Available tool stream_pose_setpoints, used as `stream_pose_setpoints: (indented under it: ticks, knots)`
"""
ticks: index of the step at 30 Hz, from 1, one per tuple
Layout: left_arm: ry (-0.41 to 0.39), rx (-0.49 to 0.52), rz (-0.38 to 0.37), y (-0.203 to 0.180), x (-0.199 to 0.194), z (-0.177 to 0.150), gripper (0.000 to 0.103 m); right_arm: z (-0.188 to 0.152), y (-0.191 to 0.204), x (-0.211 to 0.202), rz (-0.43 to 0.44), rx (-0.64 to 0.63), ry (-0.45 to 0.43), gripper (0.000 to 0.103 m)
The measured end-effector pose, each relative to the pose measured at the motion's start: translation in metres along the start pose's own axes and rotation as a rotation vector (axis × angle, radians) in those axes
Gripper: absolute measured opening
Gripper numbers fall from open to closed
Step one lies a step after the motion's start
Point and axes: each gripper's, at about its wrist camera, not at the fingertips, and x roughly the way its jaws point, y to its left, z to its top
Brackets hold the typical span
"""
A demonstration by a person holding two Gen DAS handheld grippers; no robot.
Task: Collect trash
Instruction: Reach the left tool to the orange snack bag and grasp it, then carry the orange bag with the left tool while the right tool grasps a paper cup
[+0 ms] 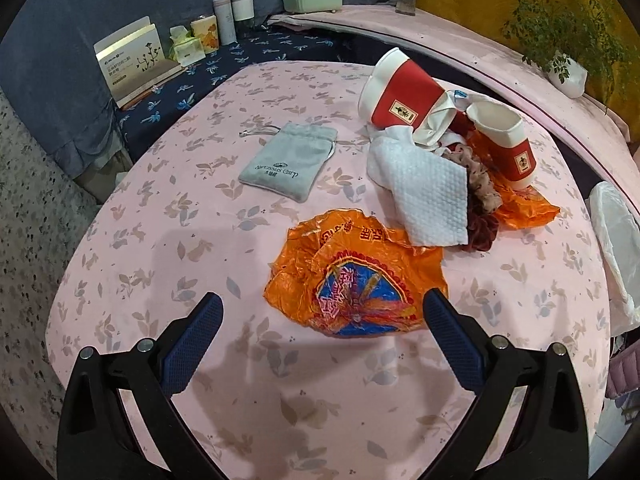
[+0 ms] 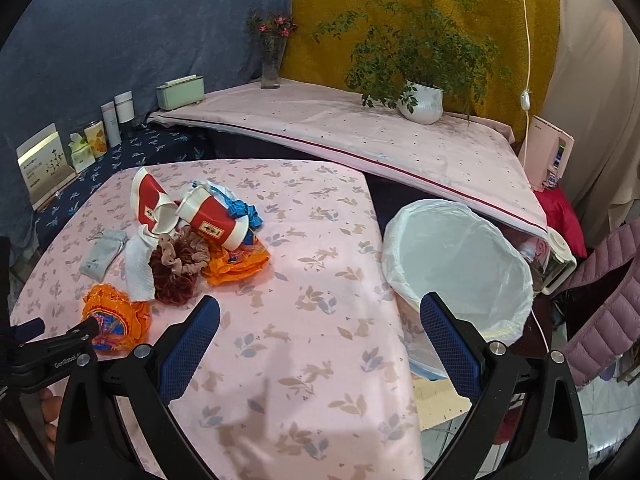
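Left tongs (image 1: pixel 323 312) are gaping apart, straddling the crumpled orange wrapper (image 1: pixel 352 276) on the worktop (image 1: pixel 160 260). Right tongs (image 2: pixel 320 316) are hanging apart too, beside the lined bin (image 2: pixel 456 264).

- left gripper (image 1: pixel 323 308) is wide open, both blue-padded fingers (image 1: pixel 198 338) spread apart with nothing between them, hovering above the surface and angled down a bit
- right gripper (image 2: pixel 320 312) same deal, jaws spread wide, pads (image 2: pixel 448 344) clearly apart and gripping nothing
- from the right wrist cam you can catch the left gripper (image 2: pixel 52 344) poking in at the far left edge, sitting lower-left of the right one
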Motion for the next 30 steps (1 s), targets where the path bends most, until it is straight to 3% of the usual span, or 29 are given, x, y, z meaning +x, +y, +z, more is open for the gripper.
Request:
stream_pose_setpoints:
  ticks: [7,10,14,18,21,28,30]
  knots:
    - [0.057,-0.002,-0.076,0.006,0.043,0.01,0.094,0.01,0.037,0.035,0.026,-0.02,0.01,0.096]
    - [0.088,-0.01,-0.121,0.003,0.055,0.012,0.081,0.016,0.046,0.052,0.035,-0.009,0.03,0.096]
    - [0.086,0.001,-0.147,-0.003,0.059,0.016,0.054,0.025,0.055,0.07,0.06,0.014,0.045,0.095]
    - [0.096,-0.007,-0.186,-0.003,0.058,0.023,0.024,0.037,0.07,0.086,0.083,0.004,0.061,0.082]
    - [0.091,-0.012,-0.213,-0.005,0.051,0.029,0.016,0.049,0.08,0.093,0.121,0.014,0.067,0.075]
    - [0.03,-0.025,-0.249,-0.004,0.02,0.053,0.013,0.082,0.11,0.114,0.159,-0.023,0.085,0.055]
    - [0.003,-0.032,-0.256,-0.001,0.012,0.062,0.013,0.087,0.118,0.123,0.154,-0.044,0.102,0.042]
